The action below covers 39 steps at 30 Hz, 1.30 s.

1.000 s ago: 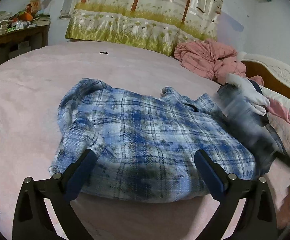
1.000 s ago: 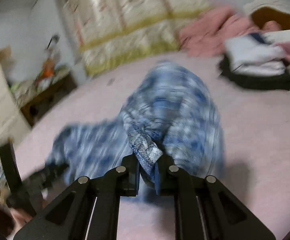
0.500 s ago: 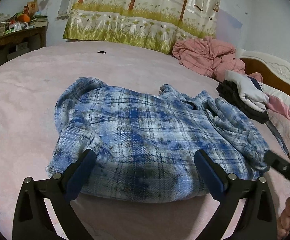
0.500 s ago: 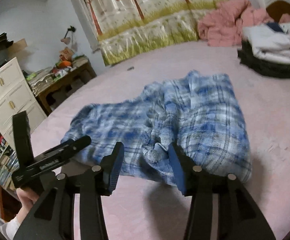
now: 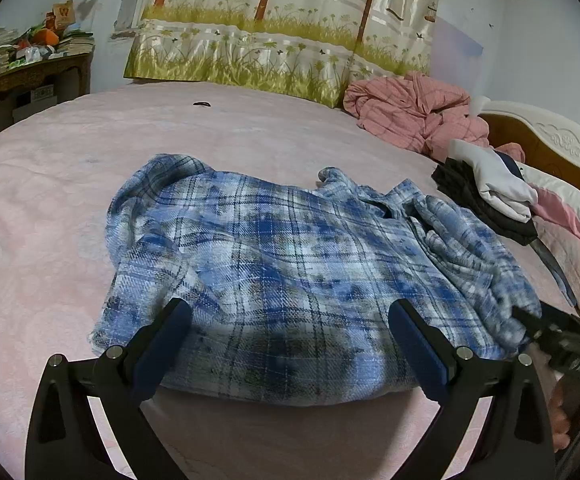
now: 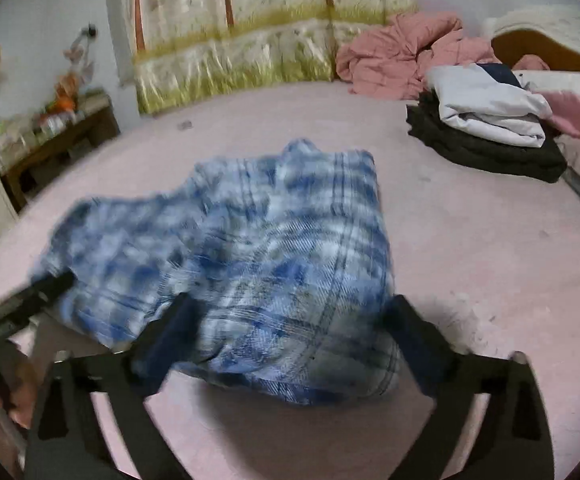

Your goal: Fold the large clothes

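A blue and white plaid shirt (image 5: 290, 264) lies partly folded on the pink bed (image 5: 50, 184), its right sleeve laid over the body. My left gripper (image 5: 290, 332) is open and empty, hovering over the shirt's near hem. My right gripper (image 6: 290, 324) is open and empty, just above the shirt's (image 6: 250, 256) near edge; this view is blurred by motion. The right gripper also shows at the right edge of the left wrist view (image 5: 562, 340), beside the shirt's right side.
A stack of folded dark and white clothes (image 5: 486, 192) lies at the right, also in the right wrist view (image 6: 486, 132). A crumpled pink blanket (image 5: 414, 112) lies by the headboard (image 5: 550, 144). A cluttered wooden desk (image 5: 22, 76) stands at the left.
My right gripper let go of the plaid sleeve, opened wide and drew back toward the shirt's near right edge. The sleeve now rests on the shirt. My left gripper barely moved.
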Motion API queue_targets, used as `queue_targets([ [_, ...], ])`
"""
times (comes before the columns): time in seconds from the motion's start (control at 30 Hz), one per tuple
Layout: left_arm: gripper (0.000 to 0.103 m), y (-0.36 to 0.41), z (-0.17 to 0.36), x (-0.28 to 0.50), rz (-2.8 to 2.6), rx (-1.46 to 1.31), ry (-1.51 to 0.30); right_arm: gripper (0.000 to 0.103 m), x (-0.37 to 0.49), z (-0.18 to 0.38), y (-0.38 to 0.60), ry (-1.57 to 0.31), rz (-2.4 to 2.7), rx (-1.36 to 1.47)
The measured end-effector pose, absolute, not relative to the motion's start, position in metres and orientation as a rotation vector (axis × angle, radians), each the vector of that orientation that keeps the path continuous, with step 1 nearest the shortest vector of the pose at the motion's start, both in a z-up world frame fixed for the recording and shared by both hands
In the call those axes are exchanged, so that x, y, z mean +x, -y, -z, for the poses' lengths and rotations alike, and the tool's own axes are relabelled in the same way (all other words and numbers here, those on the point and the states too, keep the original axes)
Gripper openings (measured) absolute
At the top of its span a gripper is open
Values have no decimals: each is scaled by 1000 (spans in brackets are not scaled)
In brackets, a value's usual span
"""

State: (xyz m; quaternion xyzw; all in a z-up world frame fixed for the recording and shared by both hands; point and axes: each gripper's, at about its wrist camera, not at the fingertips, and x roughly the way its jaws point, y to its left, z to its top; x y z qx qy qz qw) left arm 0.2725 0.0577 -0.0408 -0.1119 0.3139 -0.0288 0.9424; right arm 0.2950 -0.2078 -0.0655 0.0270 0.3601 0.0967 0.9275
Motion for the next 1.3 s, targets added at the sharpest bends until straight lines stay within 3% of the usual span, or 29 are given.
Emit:
queue_targets([
  [0.37, 101, -67, 23, 254, -6, -243, -554, 103, 302, 77, 208, -796, -192, 15],
  [0.53, 101, -96, 16, 247, -120, -306, -589, 103, 286, 59, 211, -669, -184, 17],
  [0.73, 100, -146, 58, 261, -198, -482, -747, 103, 261, 33, 196, -436, -168, -100],
  [0.8, 99, -152, 67, 266, -175, -519, -789, 95, 263, 33, 193, -454, -249, -73],
  [0.83, 98, -153, 68, 267, -170, -511, -789, 75, 267, 35, 192, -485, -282, -59],
  [0.87, 93, -150, 67, 268, -150, -498, -786, 48, 274, 41, 189, -535, -315, -41],
  [0.93, 72, -146, 67, 268, -102, -480, -784, 26, 291, 56, 185, -657, -359, -17],
  [1.0, 50, -138, 66, 268, -72, -440, -773, 22, 301, 66, 183, -718, -387, 1],
  [1.17, 21, -126, 51, 258, -85, -449, -687, 21, 311, 70, 205, -769, -494, 179],
  [1.3, 15, -102, 16, 254, -26, -365, -545, 19, 313, 73, 206, -782, -499, 198],
])
